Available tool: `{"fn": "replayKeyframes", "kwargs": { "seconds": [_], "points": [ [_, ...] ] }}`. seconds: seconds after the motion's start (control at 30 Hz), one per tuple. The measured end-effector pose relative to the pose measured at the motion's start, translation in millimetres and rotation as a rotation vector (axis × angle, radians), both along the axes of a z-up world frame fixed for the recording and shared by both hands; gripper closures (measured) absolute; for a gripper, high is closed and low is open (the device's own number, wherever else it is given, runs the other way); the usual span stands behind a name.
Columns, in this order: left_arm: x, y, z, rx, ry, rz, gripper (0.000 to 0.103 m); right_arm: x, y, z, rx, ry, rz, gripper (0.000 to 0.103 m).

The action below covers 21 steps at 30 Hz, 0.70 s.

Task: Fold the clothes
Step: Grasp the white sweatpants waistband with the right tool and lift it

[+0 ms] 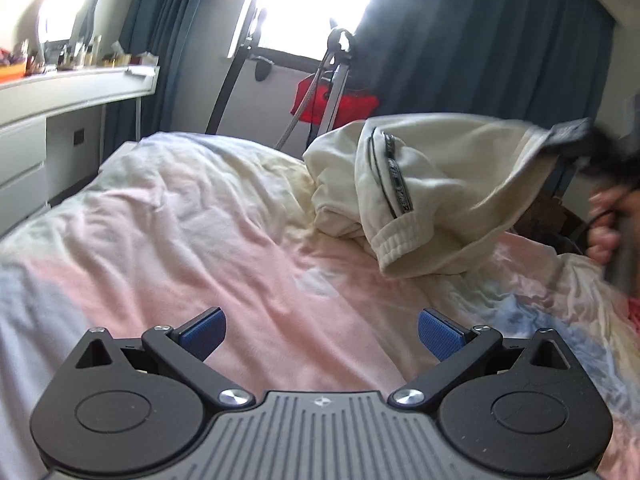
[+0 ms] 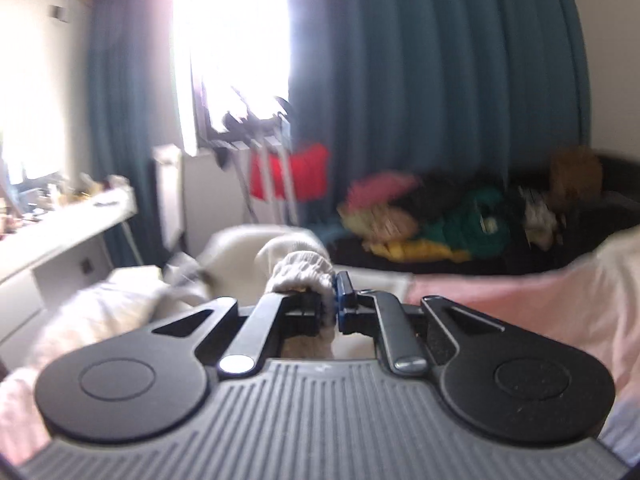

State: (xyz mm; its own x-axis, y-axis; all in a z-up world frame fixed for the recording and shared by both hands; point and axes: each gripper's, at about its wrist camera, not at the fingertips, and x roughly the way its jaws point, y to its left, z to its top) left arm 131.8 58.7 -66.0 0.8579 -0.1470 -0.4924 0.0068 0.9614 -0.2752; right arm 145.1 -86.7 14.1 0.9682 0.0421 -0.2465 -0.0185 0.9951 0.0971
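Observation:
A cream sweatshirt (image 1: 436, 184) with a dark striped band and ribbed cuffs hangs over the pink and white bedcover (image 1: 180, 232), lifted at its right end. In the left wrist view my right gripper (image 1: 576, 142) shows as a dark blur at the far right, clamped on that raised edge, with a hand (image 1: 604, 232) below it. In the right wrist view my right gripper (image 2: 334, 298) is shut on a ribbed cream cuff (image 2: 300, 274) of the sweatshirt. My left gripper (image 1: 320, 334) stands open low over the bedcover, nothing between its blue pads (image 1: 202, 336).
A white desk (image 1: 68, 96) with clutter runs along the left wall. A drying rack with a red cloth (image 1: 336, 104) stands before the window and teal curtains (image 1: 480, 52). A pile of coloured clothes (image 2: 432, 224) lies on a dark surface beyond the bed.

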Motion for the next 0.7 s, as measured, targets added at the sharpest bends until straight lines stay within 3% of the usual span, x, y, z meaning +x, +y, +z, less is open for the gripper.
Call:
{"fn": "replayKeyframes", "kwargs": {
  "seconds": [0.2, 0.27, 0.33, 0.43, 0.53, 0.7],
  "points": [
    [-44, -8, 19, -0.003, -0.09, -0.072, 0.0, -117, 54, 74, -0.096, -0.142, 0.128, 0.093],
    [-60, -17, 24, 0.045, -0.128, -0.113, 0.0, -152, 69, 93, -0.107, -0.183, 0.168, 0.093],
    [-71, -29, 24, 0.143, -0.141, -0.122, 0.0, -185, 80, 102, -0.093, -0.214, 0.194, 0.093],
    [-86, -43, 23, 0.263, -0.147, -0.13, 0.0, -220, 82, 96, -0.067, -0.226, 0.189, 0.093],
    [-92, -45, 17, 0.263, -0.103, -0.154, 0.0, -236, 72, 71, -0.029, -0.195, 0.163, 0.093],
    [-99, -54, -2, 0.331, -0.032, -0.19, 0.0, -240, 33, 11, 0.069, -0.133, 0.105, 0.093]
  ]
}}
